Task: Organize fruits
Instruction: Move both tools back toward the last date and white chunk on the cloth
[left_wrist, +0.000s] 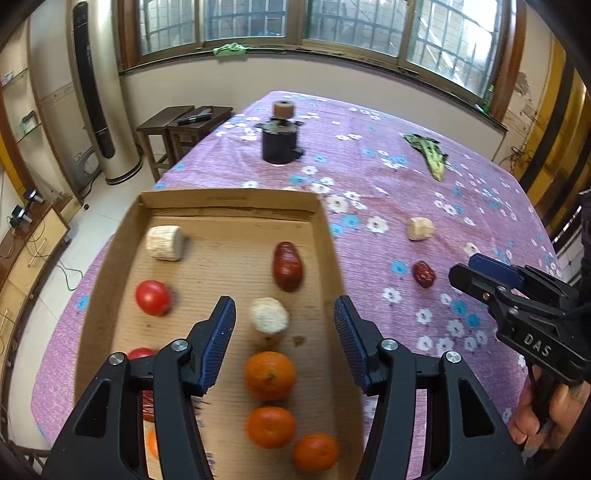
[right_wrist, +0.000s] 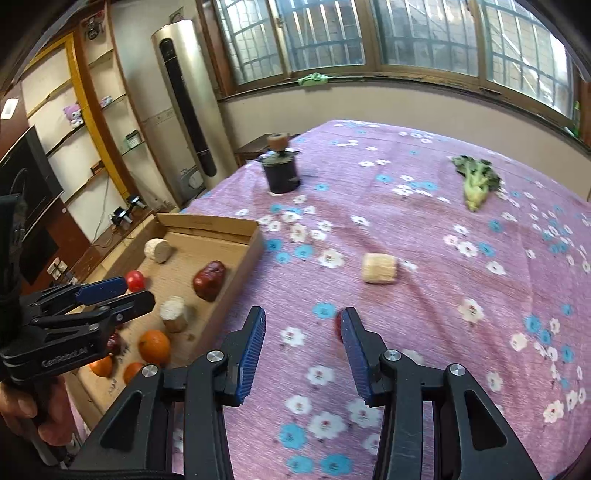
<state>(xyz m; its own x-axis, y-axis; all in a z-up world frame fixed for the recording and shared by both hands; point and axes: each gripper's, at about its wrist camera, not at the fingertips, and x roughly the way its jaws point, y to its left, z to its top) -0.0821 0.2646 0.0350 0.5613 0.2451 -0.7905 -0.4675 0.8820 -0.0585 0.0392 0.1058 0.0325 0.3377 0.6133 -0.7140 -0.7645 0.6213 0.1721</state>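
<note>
On the purple floral tablecloth (left_wrist: 369, 155), lower left, the cardboard tray (left_wrist: 325, 236) holds 3 oranges (left_wrist: 269, 374), its date (left_wrist: 287, 266) lying lengthwise; my left gripper (left_wrist: 284, 343) and right gripper (right_wrist: 303, 343) gape wide, empty.

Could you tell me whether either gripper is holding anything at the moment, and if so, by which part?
Nothing is held. The left gripper is open above the cardboard tray; the right gripper is open over the tablecloth, near a red date.

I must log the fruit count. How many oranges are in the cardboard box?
3 in plain sight: one mid-box, one just nearer, one by the right wall. An orange patch behind the left gripper may be a fourth.
</note>
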